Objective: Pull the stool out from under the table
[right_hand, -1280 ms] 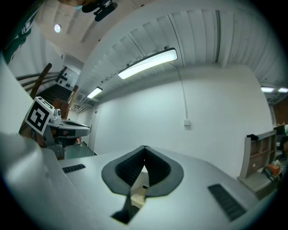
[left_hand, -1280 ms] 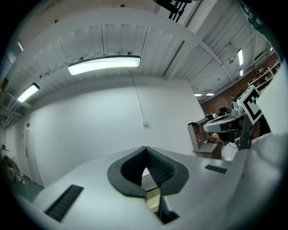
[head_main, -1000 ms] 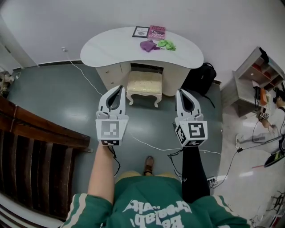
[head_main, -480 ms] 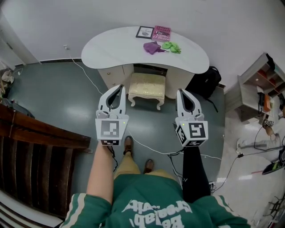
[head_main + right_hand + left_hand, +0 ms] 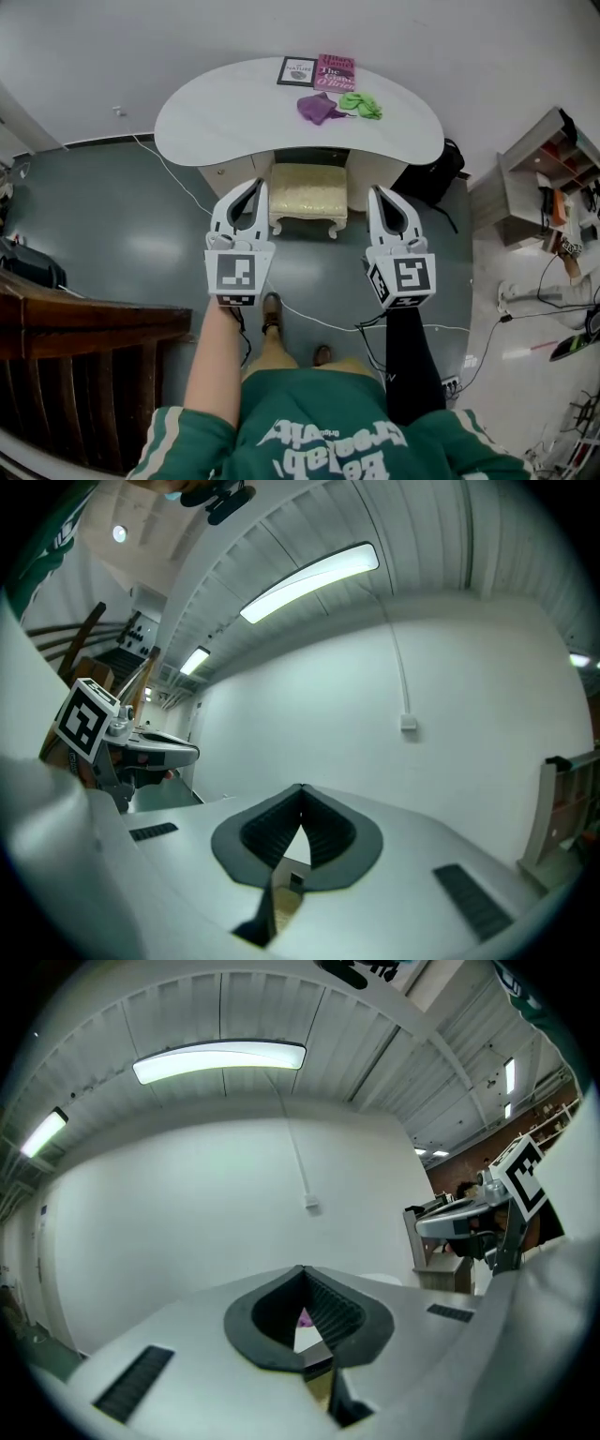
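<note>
Cream stool (image 5: 307,187) standing half under the white table (image 5: 234,122), left gripper (image 5: 260,185) and right gripper (image 5: 373,191) both closed with nothing held, level, flanking the stool's front corners

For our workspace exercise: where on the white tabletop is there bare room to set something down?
Bare: the tabletop's left half up to the purple cloth, and its right end past the green cloth. Crowded: the back middle, holding pink book, black-edged book, both cloths.
</note>
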`<state>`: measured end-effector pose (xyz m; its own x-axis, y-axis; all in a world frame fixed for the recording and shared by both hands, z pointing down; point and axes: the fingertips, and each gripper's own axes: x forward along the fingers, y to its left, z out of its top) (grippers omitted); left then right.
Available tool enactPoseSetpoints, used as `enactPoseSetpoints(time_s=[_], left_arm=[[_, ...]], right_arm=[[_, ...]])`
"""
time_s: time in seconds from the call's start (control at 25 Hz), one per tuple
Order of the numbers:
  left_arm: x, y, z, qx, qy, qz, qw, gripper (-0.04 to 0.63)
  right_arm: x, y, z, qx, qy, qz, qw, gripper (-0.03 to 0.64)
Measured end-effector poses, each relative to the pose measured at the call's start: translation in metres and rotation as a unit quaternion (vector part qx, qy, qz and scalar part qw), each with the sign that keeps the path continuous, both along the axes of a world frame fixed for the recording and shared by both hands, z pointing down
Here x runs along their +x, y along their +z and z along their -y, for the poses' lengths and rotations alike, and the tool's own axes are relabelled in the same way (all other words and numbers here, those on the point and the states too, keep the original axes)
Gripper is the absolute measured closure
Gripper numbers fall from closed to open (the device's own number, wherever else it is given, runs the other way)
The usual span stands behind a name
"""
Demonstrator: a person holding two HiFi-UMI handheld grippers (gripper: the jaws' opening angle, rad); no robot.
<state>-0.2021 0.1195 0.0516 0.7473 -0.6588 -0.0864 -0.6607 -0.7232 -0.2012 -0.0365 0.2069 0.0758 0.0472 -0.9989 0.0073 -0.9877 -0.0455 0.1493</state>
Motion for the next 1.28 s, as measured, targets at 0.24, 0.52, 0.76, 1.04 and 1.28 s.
enactPoseSetpoints(time_s=[0.24, 0.52, 0.76, 1.04, 1.28], left_arm=[[0.016, 0.015, 0.054, -0.011, 0.048, 0.015, 0.9987, 0.581], [0.017, 0.028, 0.103, -0.026, 0.083, 0.011, 0.9962, 0.581], [0.022, 0.043, 0.124, -0.028, 0.105, 0.020, 0.9939, 0.581], [0.035, 0.058, 0.138, -0.043, 0.120, 0.023, 0.9915, 0.581], [0.051, 0.074, 0.146, -0.050, 0.122, 0.027, 0.9909, 0.581]], right_arm=[[-0.001, 0.006, 0.050, -0.013, 0.037, 0.006, 0.999, 0.607], [-0.007, 0.019, 0.085, -0.027, 0.075, 0.006, 0.997, 0.607], [-0.010, 0.028, 0.098, -0.036, 0.103, 0.010, 0.994, 0.607], [-0.004, 0.045, 0.107, -0.045, 0.110, 0.010, 0.993, 0.607], [0.010, 0.057, 0.118, -0.055, 0.110, 0.017, 0.992, 0.607]])
